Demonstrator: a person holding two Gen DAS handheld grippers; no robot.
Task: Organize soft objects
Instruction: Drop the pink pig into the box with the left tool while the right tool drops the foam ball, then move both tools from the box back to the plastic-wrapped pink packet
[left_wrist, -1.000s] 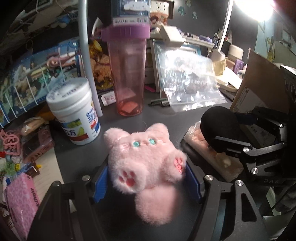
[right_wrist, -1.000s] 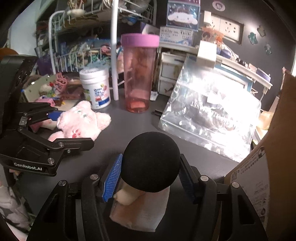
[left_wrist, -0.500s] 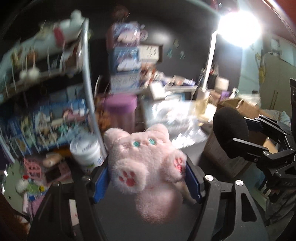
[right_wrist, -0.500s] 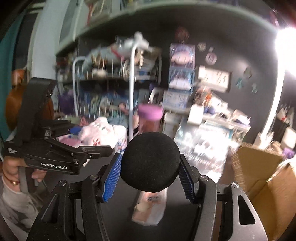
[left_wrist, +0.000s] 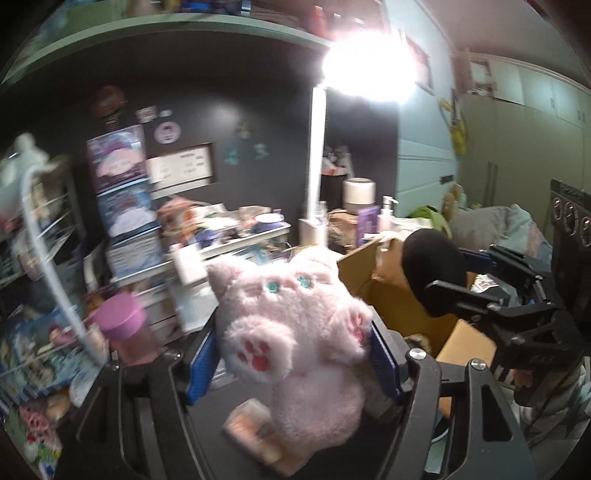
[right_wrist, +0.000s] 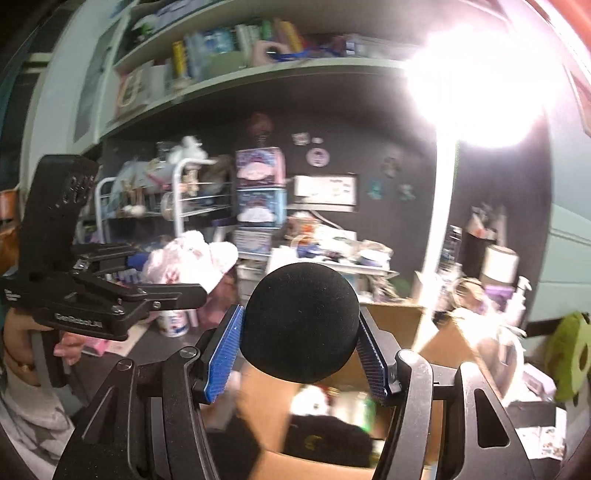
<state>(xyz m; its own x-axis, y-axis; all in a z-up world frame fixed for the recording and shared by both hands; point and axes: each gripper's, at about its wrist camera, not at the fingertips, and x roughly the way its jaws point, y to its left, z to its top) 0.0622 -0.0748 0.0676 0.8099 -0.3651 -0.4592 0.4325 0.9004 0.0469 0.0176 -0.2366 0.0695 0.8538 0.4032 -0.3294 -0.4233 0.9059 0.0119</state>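
Both of your hands have lifted off the table since a second ago: the pink plush cat (left_wrist: 291, 332) sits low centre in the left view, clenched in the left gripper (left_wrist: 291, 354), and the black foam ball (right_wrist: 301, 321) sits centre in the right view, pinched between the right gripper's (right_wrist: 301, 350) blue jaws. You look to be mid-carry toward the open cardboard box (right_wrist: 395, 321), lower right of the right view. Next, bring each toy over the opening before you let go.

Black tool (right_wrist: 299, 345), blue pads (right_wrist: 223, 360), silver screws, seemingly pale sleeve (right_wrist: 27, 417)
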